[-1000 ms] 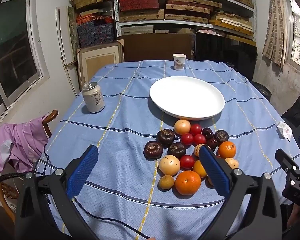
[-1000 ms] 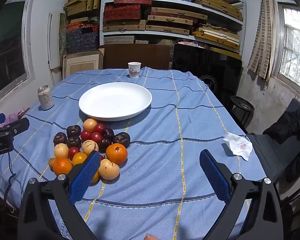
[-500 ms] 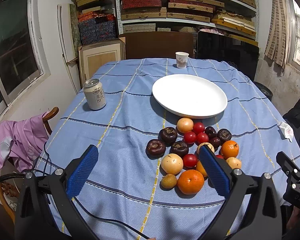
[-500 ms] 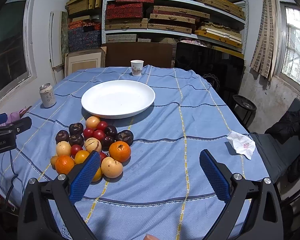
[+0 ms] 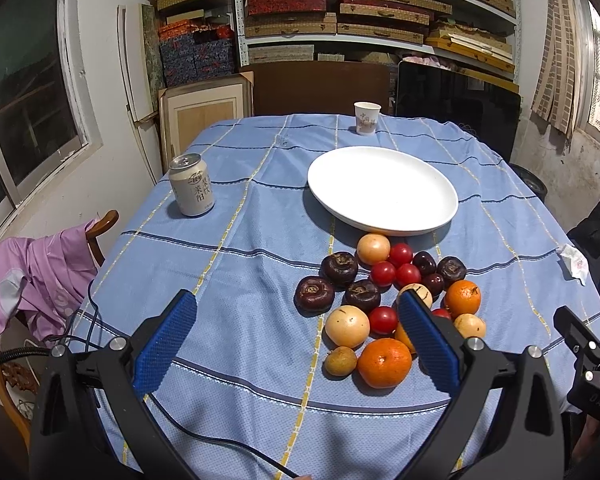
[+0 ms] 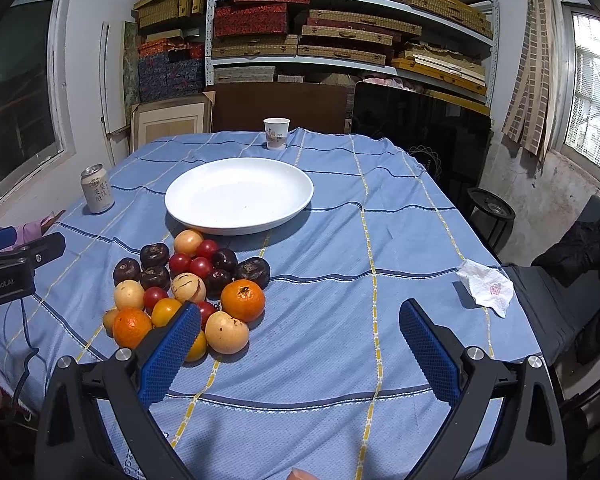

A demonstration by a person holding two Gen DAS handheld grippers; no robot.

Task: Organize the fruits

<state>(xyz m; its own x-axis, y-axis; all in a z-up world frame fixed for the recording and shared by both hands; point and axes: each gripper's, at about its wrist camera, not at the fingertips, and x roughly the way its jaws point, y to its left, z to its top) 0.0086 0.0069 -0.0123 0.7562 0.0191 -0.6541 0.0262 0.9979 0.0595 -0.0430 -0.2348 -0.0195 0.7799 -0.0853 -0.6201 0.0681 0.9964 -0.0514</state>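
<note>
While both claws stand wide and hold nothing, the cameras have crept closer to the table over the last second: the fruit pile sits larger and nearer the centre of each frame than it did. I judge this an approach, with no fruit yet picked.

The left gripper [image 5: 294,344] hangs at the bottom of its frame, its blue pads [image 5: 166,344] stippled like rubber matting, and its right finger already overlaps the edge of the fruit pile [image 5: 384,300] at centre right. The right gripper [image 6: 300,354] is spread above bare cloth, with its left pad in front of the pile's near edge at lower left.

Going outward, the heap mixes glossy red cherry tomatoes [image 5: 384,274], dull dark ribbed fruits with dry calyxes, smooth pale yellow globes, and a dimpled orange [image 5: 385,363] nearest the camera. Beyond them, upper centre, lies the white plate [image 5: 384,190], wide, shallow, smooth and empty, the likely destination. The tablecloth [image 5: 240,264] is a blue woven check with yellow lines. A matte drink can [image 5: 191,190] stands at left, a paper cup [image 5: 367,118] at the far edge.
</note>
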